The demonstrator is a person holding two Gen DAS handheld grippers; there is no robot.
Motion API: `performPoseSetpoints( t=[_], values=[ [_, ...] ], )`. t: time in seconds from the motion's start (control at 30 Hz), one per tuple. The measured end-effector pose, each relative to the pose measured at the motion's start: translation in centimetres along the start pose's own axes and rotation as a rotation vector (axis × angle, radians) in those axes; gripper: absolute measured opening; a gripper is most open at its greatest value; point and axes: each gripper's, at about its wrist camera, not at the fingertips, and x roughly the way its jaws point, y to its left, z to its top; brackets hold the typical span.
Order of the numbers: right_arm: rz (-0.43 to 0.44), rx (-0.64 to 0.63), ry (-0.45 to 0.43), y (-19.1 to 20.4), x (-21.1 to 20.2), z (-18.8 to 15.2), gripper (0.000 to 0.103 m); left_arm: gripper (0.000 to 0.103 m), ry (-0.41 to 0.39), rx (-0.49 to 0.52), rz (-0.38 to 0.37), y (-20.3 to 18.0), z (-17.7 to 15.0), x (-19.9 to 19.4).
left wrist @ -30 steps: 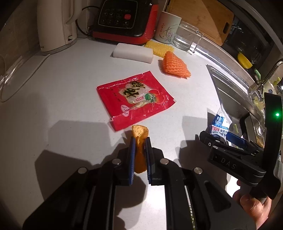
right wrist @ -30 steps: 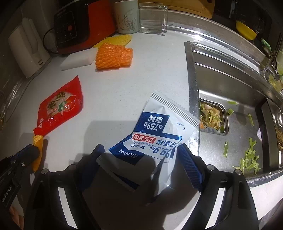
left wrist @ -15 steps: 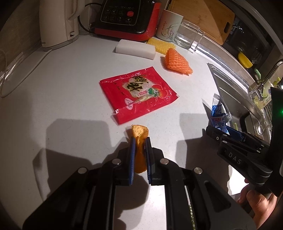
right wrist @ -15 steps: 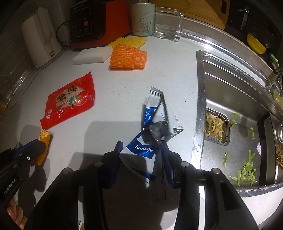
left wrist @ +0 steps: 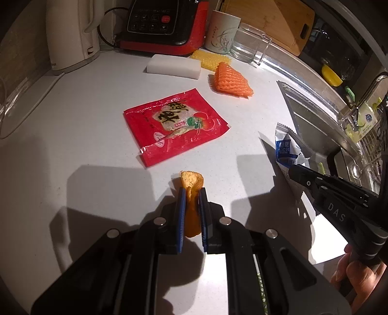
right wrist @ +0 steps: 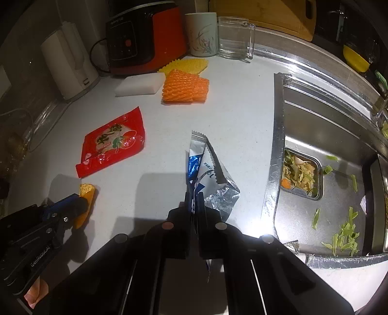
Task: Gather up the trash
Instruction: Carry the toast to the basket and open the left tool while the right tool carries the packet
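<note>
My left gripper (left wrist: pixel 192 193) is shut on an orange peel piece (left wrist: pixel 191 184), held just above the white counter; the same peel (right wrist: pixel 85 193) shows at lower left in the right wrist view. My right gripper (right wrist: pixel 194 197) is shut on a blue and white alcohol-wipe packet (right wrist: pixel 206 167), now folded and crumpled between the pads, its silver inside showing. That packet (left wrist: pixel 286 150) also appears at the right in the left wrist view. A red snack wrapper (left wrist: pixel 174 126) lies flat on the counter ahead of the left gripper.
Orange foam netting (right wrist: pixel 185 86), yellow netting (right wrist: pixel 186 65) and a white block (right wrist: pixel 140 83) lie further back. A kettle (left wrist: pixel 70 34), red appliance (left wrist: pixel 165 21), cup (right wrist: pixel 202 34) and glass mug (right wrist: pixel 235 37) line the back. A steel sink (right wrist: pixel 339 135) with vegetable scraps lies right.
The right gripper's jaws came together on the wipe packet, folding it from flat into a crumpled upright shape. The left gripper kept still with the peel.
</note>
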Motion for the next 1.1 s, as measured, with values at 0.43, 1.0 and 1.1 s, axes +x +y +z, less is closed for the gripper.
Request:
performPoseSetpoints(
  t=[0.43, 1.0, 1.1],
  values=[
    [0.093, 0.004, -0.036, -0.8, -3.3, -1.1, 0.005, 0.011, -0.005, 0.035, 0.033, -2.0, -0.5, -1.3],
    [0.193, -0.065, -0.055, -6.3, -14.9, -12.6, 0.005, 0.011, -0.007, 0.124, 0.024, -12.6, -8.6, -8.4],
    [0.208, -0.070, -0.059, -7.7, -16.6, -15.0, 0.005, 0.011, -0.012, 0.126, 0.038, -14.5, -10.9, -9.7]
  ],
)
